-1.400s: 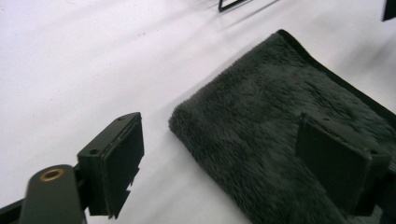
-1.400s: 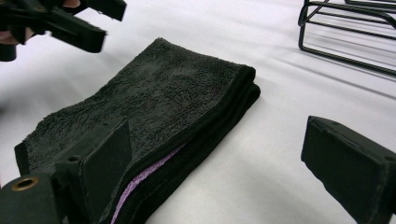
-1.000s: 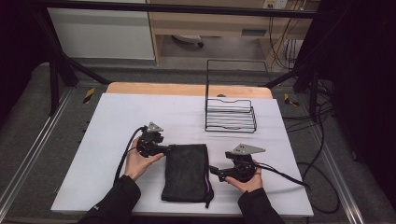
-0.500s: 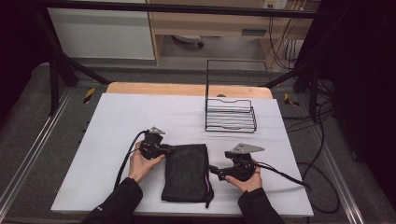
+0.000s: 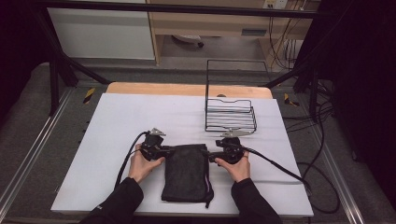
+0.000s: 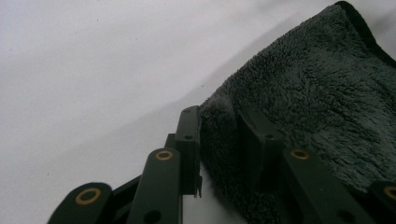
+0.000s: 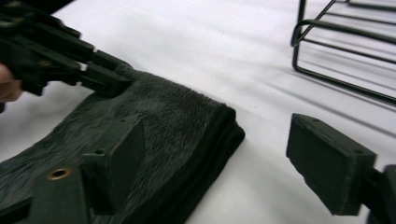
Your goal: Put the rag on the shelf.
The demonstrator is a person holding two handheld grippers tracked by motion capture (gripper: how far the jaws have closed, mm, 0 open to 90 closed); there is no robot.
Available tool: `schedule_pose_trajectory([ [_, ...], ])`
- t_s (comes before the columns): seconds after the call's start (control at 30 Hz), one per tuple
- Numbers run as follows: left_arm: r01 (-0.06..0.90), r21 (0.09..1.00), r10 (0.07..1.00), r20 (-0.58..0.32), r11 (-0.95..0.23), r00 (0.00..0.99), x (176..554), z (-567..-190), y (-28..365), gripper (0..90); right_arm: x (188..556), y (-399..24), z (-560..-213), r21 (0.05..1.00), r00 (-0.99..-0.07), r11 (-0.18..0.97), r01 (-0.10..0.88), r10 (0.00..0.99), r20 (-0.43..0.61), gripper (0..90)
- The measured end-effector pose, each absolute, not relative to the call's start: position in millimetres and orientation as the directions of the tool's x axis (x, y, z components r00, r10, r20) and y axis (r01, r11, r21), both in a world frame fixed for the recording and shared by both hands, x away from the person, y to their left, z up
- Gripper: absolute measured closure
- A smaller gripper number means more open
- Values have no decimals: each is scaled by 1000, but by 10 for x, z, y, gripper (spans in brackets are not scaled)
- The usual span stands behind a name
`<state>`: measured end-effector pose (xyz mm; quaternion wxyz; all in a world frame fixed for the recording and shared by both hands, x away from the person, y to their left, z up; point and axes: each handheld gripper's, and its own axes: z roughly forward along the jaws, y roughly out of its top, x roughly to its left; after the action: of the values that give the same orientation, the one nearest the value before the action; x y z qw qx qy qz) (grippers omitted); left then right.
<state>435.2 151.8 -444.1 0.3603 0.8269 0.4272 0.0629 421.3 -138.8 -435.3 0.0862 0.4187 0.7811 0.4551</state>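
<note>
A dark fleecy folded towel [image 5: 184, 172] lies on the white table [image 5: 116, 121] near the front edge. My left gripper [image 5: 170, 150] is at the towel's far left corner. Its jaws have just been closing, and in the left gripper view the gripper [image 6: 222, 140] pinches a bunched fold of the towel [image 6: 317, 93]. My right gripper [image 5: 209, 155] is at the far right corner. Its jaws have also been closing but still stand wide: in the right gripper view the gripper [image 7: 217, 140] has one jaw over the towel [image 7: 173, 112] and the other above bare table.
A black wire basket [image 5: 231, 114] stands just beyond the right hand, close to the gripper, and its bars [image 7: 345, 46] cross the right gripper view. The left gripper [image 7: 107, 77] shows across the towel there. Cables trail from both grippers over the table.
The right hand has moved away from the person and slightly left, up to the towel's far right corner. The left gripper stayed put and its jaws closed onto the towel's corner.
</note>
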Motion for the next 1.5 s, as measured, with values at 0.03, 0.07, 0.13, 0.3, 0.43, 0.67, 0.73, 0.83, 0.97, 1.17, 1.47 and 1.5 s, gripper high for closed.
schedule_pose_trajectory([
  [0.03,663,648,751,-208,-374,627,4354,-4441,1519,700,4248,-1361,-4381,778,-629,235,583,736,250,251],
  [0.07,664,648,751,-209,-374,627,4355,-4441,1519,703,4282,-1342,-4413,776,-629,237,584,737,248,268],
  [0.13,659,650,748,-205,-377,631,4351,-4441,1516,707,4326,-1317,-4476,765,-620,241,597,744,250,292],
  [0.3,659,652,752,-202,-375,628,4338,-4441,1505,718,4335,-1288,-4567,749,-611,268,606,760,222,354],
  [0.43,650,656,751,-188,-383,633,4327,-4437,1494,732,4327,-1273,-4587,745,-613,262,613,753,239,435],
  [0.67,654,658,755,-194,-374,627,4317,-4435,1488,759,4315,-1258,-4593,727,-607,237,644,737,297,578],
  [0.73,658,656,757,-197,-370,623,4317,-4432,1488,770,4317,-1258,-4590,716,-601,229,659,732,319,630],
  [0.83,657,658,758,-198,-367,621,4315,-4431,1489,781,4321,-1252,-4595,698,-596,219,681,720,355,701],
  [0.97,659,660,756,-206,-361,621,4316,-4422,1501,796,4320,-1254,-4592,689,-591,210,693,714,377,758],
  [1.17,646,683,752,-215,-340,623,4295,-4367,1533,810,4298,-1266,-4546,700,-593,201,685,713,375,777],
  [1.47,601,735,735,-212,-315,644,4211,-4188,1585,810,4237,-1313,-4396,744,-619,177,645,692,373,778],
  [1.5,594,739,734,-206,-317,647,4203,-4172,1585,810,4228,-1319,-4377,749,-623,173,639,688,372,778],
])
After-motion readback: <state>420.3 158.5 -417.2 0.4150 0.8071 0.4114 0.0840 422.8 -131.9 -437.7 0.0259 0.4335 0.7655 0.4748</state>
